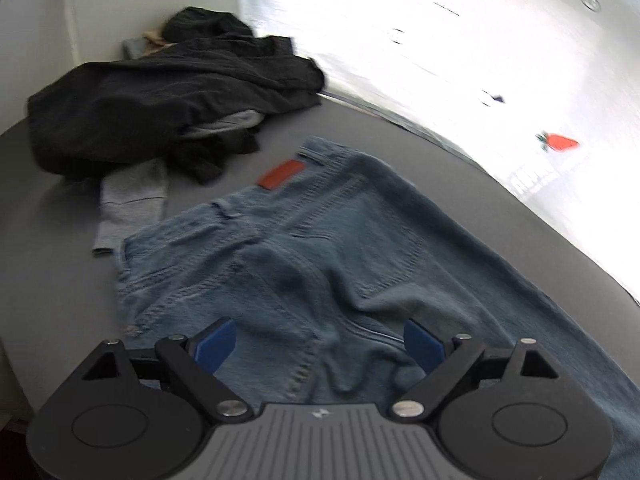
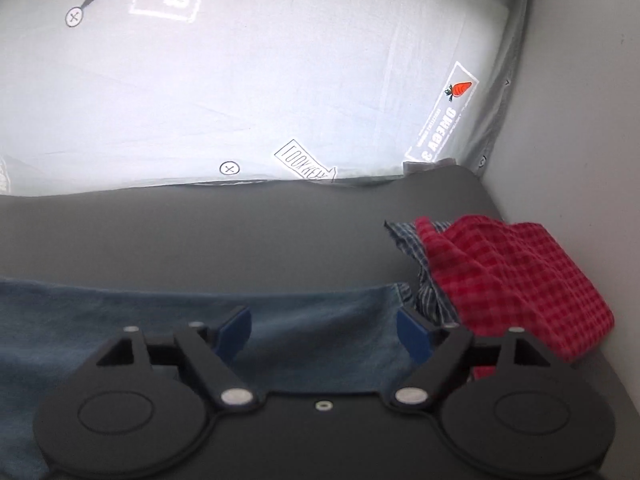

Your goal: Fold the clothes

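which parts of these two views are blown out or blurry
Left wrist view: the printed sheet at upper right is blown out to white, and the jeans look motion-smeared. Right wrist view: exposure is even, the sheet's prints are readable, the red checked cloth slightly soft; both frames bend at the edges.

The blue jeans [image 1: 320,248] lie flat, back side up, with a red-brown patch [image 1: 280,174] at the waistband. At 10 o'clock from them sits a crumpled pile of dark clothes [image 1: 160,100]. A red checked shirt [image 2: 516,284] lies bunched at 3 o'clock of the jeans' leg end.
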Motion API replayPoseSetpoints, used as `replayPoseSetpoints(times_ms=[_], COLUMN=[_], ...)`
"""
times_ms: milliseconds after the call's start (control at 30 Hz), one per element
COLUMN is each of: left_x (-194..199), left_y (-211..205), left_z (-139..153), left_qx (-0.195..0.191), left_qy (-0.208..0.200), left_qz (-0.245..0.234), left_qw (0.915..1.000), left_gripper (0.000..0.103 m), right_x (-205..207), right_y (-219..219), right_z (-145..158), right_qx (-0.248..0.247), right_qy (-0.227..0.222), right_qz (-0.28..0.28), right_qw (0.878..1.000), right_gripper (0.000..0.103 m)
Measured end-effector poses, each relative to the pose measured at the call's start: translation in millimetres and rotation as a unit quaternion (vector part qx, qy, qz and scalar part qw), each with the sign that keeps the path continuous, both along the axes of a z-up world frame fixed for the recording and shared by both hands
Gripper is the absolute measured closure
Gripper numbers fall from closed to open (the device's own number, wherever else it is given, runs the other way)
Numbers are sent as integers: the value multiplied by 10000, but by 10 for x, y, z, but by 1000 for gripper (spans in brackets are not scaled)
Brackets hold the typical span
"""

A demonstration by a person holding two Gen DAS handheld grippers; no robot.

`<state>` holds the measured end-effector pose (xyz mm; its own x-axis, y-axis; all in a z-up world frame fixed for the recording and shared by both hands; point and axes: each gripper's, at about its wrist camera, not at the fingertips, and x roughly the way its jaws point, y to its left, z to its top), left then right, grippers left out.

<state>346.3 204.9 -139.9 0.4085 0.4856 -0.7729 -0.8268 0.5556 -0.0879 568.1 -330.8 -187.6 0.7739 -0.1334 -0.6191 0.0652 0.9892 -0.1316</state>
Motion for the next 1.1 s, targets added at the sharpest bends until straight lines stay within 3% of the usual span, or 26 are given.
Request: replayPoseSetpoints(times_ms=[100, 200, 300, 467, 567, 667, 767, 967, 1100], left_x=[-496, -753, -747, -601, -579, -537, -474, -495, -531], left_y=[392, 760, 1039, 1350, 1530, 1633, 1584, 1521, 1441], left_z=[-148, -327, -483, -694, -837, -956, -1001, -911, -711], left_qx=[-56, -373, -669, -566, -614, -935, -801, -512, -106], left_qy=[-7, -54, -11, 284, 308, 189, 162, -150, -56], left_qz=[847, 1126, 907, 527, 426, 191, -110, 39, 188], left_qw=[9964, 9929, 9936, 9966, 9967, 9953, 9966, 9986, 9998], left_gripper=[10, 10, 10, 11, 13, 26, 30, 82, 87], right_x=[-533, -1071, -1543, -2152, -2393, -2619, -2760, -2764, -2697], right_y=[38, 16, -12, -34, 27, 128, 210, 320, 328], right_z=[-96, -236, -322, -339, -309, -285, -241, -203, -176], right_qx=[431, 896, 1110, 1416, 1397, 1306, 1172, 806, 627], right_qy=[310, 627, 775, 846, 866, 921, 971, 1025, 941], right_qz=[-433, -1070, -1673, -2626, -2869, -3075, -3101, -2851, -2667], right_qw=[9977, 9882, 9766, 9507, 9438, 9380, 9385, 9496, 9571], right_gripper=[19, 19, 19, 19, 19, 19, 19, 19, 19])
